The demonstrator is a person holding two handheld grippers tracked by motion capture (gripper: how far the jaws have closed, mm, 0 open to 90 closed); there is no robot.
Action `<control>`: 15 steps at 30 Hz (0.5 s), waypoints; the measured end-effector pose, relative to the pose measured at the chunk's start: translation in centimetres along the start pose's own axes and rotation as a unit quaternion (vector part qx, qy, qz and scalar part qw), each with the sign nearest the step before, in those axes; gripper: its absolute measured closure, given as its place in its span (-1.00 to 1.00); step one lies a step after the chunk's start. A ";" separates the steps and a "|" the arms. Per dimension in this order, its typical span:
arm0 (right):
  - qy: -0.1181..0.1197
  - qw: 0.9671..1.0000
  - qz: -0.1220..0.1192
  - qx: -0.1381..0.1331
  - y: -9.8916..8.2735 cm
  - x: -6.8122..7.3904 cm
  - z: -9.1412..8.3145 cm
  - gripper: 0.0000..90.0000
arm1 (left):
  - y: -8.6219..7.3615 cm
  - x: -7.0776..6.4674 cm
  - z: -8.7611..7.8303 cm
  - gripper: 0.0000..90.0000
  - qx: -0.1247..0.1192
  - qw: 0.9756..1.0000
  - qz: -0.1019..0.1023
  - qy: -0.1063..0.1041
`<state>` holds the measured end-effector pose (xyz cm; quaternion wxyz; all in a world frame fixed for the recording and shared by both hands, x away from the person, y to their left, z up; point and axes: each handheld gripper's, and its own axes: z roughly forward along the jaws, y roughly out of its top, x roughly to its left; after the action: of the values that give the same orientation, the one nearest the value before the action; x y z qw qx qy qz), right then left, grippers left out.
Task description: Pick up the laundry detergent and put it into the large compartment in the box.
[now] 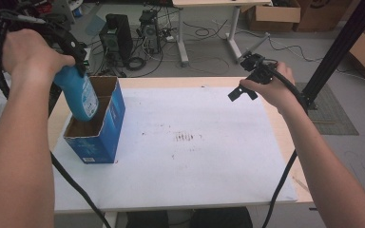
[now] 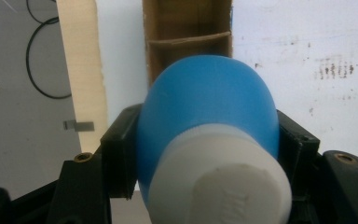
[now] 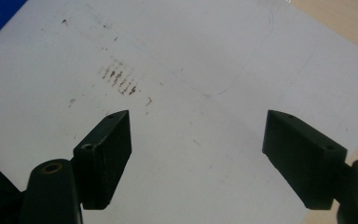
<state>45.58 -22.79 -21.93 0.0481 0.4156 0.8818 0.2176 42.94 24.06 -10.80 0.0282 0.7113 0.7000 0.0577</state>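
A blue bottle (image 1: 81, 97) with a white cap hangs bottom-down over the near compartment of an open blue cardboard box (image 1: 95, 142); its lower end is at or just inside the rim. My left gripper (image 1: 78, 71) is shut on the bottle's upper body. In the left gripper view the bottle (image 2: 209, 93) sits between both jaws of that gripper (image 2: 209, 135), cap toward the camera, with the divided box (image 2: 186, 28) beyond it. My right gripper (image 1: 241, 92) hovers over the table's back right. Its jaws (image 3: 198, 140) are open and empty.
The white table (image 1: 195, 190) has brown smudges (image 1: 186, 137) near its middle and a bare wooden border (image 1: 285, 137). A black frame post (image 1: 342, 47) rises at the right. Computer towers (image 1: 116, 35), cables and cardboard boxes (image 1: 273, 14) are on the floor behind.
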 end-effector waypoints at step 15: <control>0.001 1.000 -0.002 0.002 0.0 0.0 0.4 -0.47 | 0.4 0.2 6.1 -0.16 0.027 1.000 0.000 -0.008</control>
<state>45.68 -22.60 -22.31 0.0468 0.4137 0.8832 0.2161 44.08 24.52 -16.75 0.0141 0.7122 0.7011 0.0331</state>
